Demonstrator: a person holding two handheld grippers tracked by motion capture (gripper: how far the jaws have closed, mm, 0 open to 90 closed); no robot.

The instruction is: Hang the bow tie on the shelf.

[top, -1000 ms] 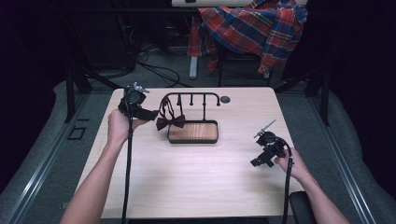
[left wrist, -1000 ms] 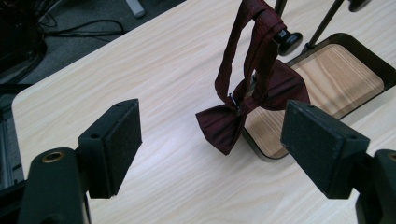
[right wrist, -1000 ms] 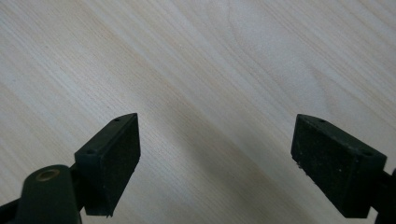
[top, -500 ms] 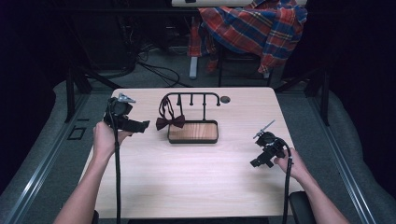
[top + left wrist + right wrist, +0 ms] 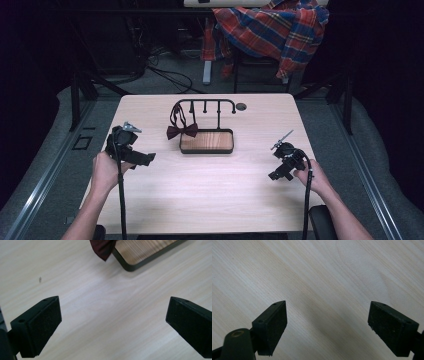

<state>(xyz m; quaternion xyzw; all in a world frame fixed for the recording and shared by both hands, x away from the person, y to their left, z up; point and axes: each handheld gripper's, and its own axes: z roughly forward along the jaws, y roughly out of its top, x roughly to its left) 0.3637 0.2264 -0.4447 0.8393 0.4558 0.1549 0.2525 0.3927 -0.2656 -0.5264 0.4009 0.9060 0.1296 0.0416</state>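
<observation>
the bow tie (image 5: 182,131) hangs from the rack (image 5: 206,104) over the left end of its tray (image 5: 206,149). both the left gripper (image 5: 146,159) and right gripper (image 5: 271,176) are empty, jaws spread wide. i'd keep the left low and bring it in level with the bow, not snagging the strap.

maroon bow tie (image 5: 182,131), hanging from rack (image 5: 205,105)

Bare table (image 5: 210,190) lies open between both hands; rack (image 5: 206,125) blocks the middle.
</observation>
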